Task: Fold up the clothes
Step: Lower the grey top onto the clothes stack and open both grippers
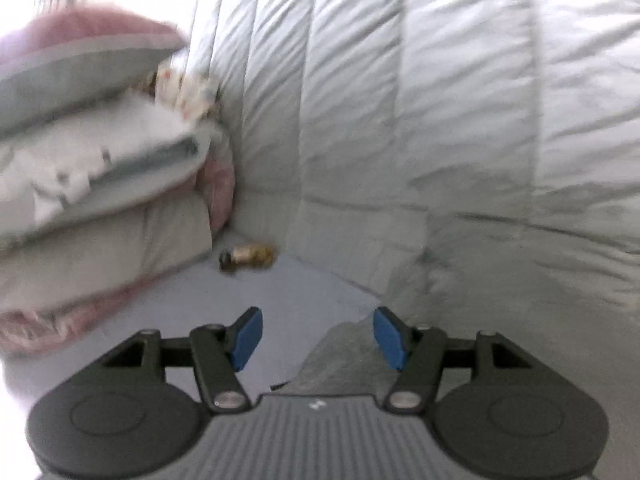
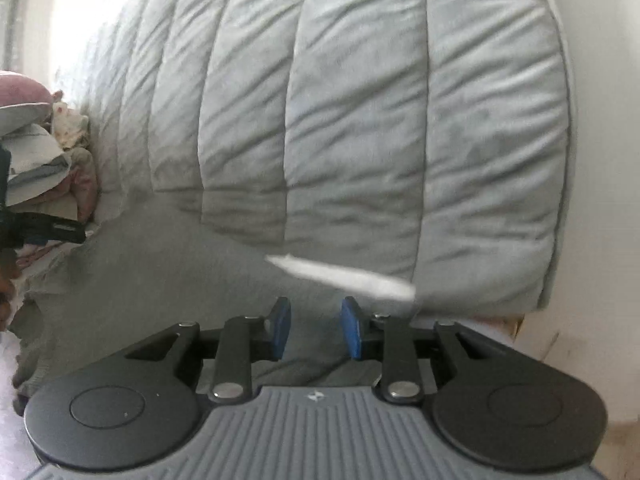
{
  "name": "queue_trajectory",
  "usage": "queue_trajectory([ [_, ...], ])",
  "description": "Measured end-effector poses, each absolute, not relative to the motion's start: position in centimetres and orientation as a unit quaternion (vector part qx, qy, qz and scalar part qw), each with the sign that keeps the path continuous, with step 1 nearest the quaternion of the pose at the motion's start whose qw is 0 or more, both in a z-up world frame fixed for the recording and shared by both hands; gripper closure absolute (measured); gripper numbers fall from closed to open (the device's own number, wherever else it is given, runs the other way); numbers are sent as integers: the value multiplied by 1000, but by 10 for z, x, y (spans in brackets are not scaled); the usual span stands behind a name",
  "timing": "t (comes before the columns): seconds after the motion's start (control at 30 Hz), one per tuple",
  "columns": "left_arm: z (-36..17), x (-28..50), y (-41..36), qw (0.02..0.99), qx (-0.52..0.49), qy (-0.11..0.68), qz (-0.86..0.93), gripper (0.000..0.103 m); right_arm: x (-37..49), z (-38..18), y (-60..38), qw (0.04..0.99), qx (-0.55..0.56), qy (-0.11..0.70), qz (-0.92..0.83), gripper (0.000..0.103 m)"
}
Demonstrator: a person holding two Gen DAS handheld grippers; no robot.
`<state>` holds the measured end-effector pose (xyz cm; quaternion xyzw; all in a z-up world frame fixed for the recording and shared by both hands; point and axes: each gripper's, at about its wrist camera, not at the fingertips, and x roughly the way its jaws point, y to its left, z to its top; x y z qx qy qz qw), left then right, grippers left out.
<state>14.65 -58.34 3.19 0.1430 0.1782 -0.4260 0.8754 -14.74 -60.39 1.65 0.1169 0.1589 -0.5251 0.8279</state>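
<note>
A grey garment [image 2: 152, 280] lies spread flat on the bed in front of the quilted duvet. My right gripper [image 2: 316, 330] hovers low over it, its blue pads [image 2: 280, 328] apart and nothing pinched between them. A blurred white strip [image 2: 344, 276] lies just beyond the right fingertips. In the left wrist view a corner of the grey garment [image 1: 340, 360] lies beneath the right-hand finger. My left gripper [image 1: 318, 338] is open wide over the pale sheet and holds nothing. The left gripper [image 2: 52, 228] also shows at the left edge of the right wrist view.
A puffy grey quilted duvet [image 1: 460, 120] fills the back and right. A stack of folded bedding and pink fabric [image 1: 92, 168] rises at the left. A small brownish object [image 1: 246, 258] lies on the pale sheet [image 1: 240, 312]. Part of a hand [image 2: 6, 296] shows at the left edge.
</note>
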Motion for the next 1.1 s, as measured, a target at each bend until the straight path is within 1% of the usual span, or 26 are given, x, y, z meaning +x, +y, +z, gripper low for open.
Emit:
queue_trajectory([
  [0.07,41,130,-570,872,140,155,-442,34,-155,14,-613,837,116,154,-512,73],
  [0.27,47,66,-531,861,144,108,-475,31,-185,8,-636,862,154,136,-463,73],
  [0.47,29,12,-504,842,153,102,-507,30,-227,8,-646,883,231,92,-397,73],
  [0.57,22,-9,-499,832,147,103,-525,30,-241,8,-649,895,230,80,-373,73],
  [0.7,14,-35,-495,818,133,109,-549,30,-241,6,-649,904,209,90,-363,73],
  [0.9,-3,-50,-502,814,120,135,-552,30,-234,1,-657,899,196,118,-374,73],
  [1.1,-21,-59,-503,822,122,117,-543,28,-230,1,-659,894,184,148,-382,71],
])
